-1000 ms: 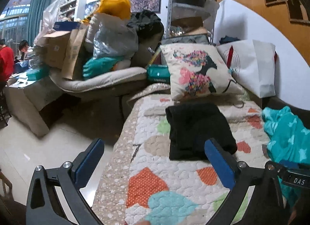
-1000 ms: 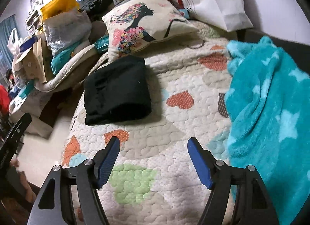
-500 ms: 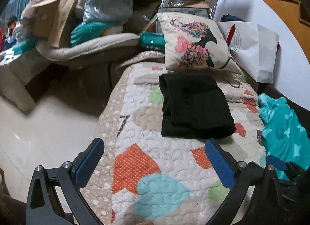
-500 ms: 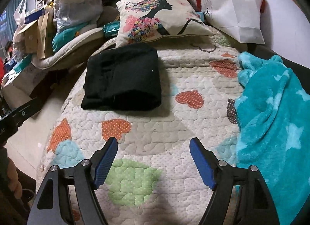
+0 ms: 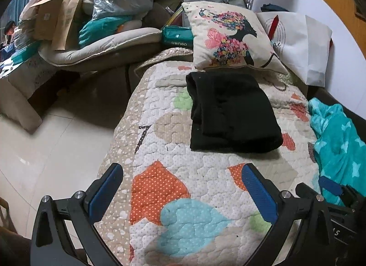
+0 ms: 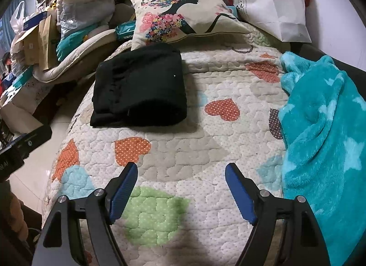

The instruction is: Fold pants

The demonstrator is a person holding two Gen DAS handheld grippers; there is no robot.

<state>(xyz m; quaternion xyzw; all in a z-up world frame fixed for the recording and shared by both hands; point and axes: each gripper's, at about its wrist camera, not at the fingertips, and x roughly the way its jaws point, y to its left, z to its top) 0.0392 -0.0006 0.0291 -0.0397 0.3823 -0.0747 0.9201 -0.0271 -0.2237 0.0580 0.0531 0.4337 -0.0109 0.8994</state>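
Observation:
The black pants (image 5: 231,110) lie folded into a compact rectangle on the heart-patterned quilt (image 5: 183,220), just in front of a floral pillow (image 5: 228,37). My left gripper (image 5: 181,172) hovers open over the quilt, short of the pants' near edge, with nothing between its blue pads. In the right wrist view the pants (image 6: 139,87) sit at upper left. My right gripper (image 6: 181,168) is also open and empty above the quilt (image 6: 194,147), apart from the pants. Neither gripper touches the fabric.
A teal star blanket (image 6: 320,128) is heaped along the quilt's right side. A white paper bag (image 5: 302,41) leans behind the pillow. Left of the bed are tiled floor (image 5: 57,140) and a couch piled with boxes and bags (image 5: 103,14).
Both views have tipped downward and drawn slightly nearer the quilt, so the pants sit lower and larger in frame. The pants themselves have not moved. Both grippers stay open.

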